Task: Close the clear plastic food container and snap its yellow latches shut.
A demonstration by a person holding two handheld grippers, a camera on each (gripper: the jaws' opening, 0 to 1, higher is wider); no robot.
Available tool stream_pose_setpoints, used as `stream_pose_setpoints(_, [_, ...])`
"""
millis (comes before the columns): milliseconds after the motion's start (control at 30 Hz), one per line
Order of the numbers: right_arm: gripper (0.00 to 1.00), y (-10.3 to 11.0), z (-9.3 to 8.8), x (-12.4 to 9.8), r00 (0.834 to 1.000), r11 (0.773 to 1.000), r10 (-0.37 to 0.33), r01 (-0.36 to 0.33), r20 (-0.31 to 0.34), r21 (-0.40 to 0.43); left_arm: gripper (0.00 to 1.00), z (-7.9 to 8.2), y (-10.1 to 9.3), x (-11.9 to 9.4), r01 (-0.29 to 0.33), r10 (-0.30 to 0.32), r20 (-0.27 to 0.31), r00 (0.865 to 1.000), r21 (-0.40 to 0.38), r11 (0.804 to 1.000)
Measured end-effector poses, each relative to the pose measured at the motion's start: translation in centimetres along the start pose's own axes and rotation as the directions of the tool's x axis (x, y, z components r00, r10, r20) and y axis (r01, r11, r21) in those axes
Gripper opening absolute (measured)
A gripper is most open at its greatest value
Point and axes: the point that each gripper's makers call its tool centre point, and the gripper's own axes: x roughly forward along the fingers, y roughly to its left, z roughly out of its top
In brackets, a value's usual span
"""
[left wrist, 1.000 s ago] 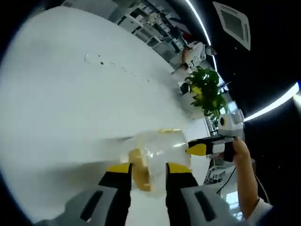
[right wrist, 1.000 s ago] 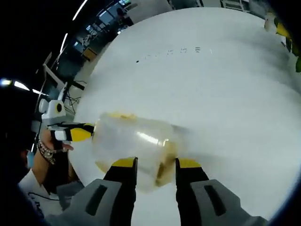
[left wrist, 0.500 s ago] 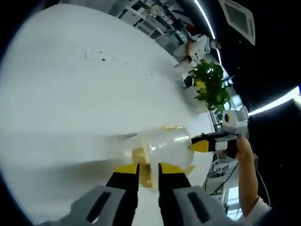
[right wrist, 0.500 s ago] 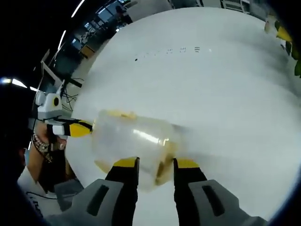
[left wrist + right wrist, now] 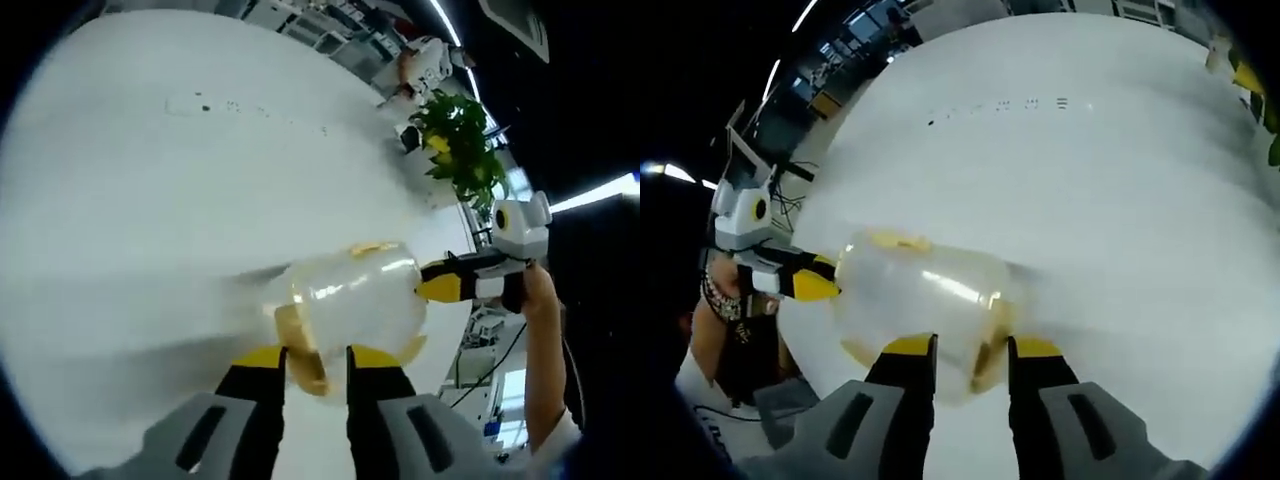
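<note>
Two grippers meet on my white table (image 5: pixel 150 200) around the clear plastic food container (image 5: pixel 355 300), which sits near the table's edge with its yellow latches at the ends. My left gripper (image 5: pixel 315 358) has its yellow-tipped jaws parted a little around the near-end yellow latch (image 5: pixel 298 345), and I cannot tell whether they pinch it. In the right gripper view my right gripper (image 5: pixel 970 348) likewise straddles the container's near end latch (image 5: pixel 985 350), jaws slightly apart, grip unclear; a potted plant (image 5: pixel 455 150) stands beyond.
</note>
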Motion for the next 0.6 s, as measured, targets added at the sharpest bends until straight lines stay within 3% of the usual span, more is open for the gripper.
stream_pose_setpoints(167, [0.23, -0.24, 0.33, 0.04, 1.000, 1.000, -0.009, 0.009, 0.001, 0.004, 0.14, 0.18, 0.15, -0.02, -0.015, 0.014, -0.014, 1.000, -0.035, 0.999])
stream_pose_setpoints(600, [0.22, -0.18, 0.32, 0.11, 1.000, 0.999, -0.018, 0.018, 0.000, 0.033, 0.12, 0.16, 0.11, 0.14, -0.028, 0.027, -0.040, 0.999, -0.040, 0.999])
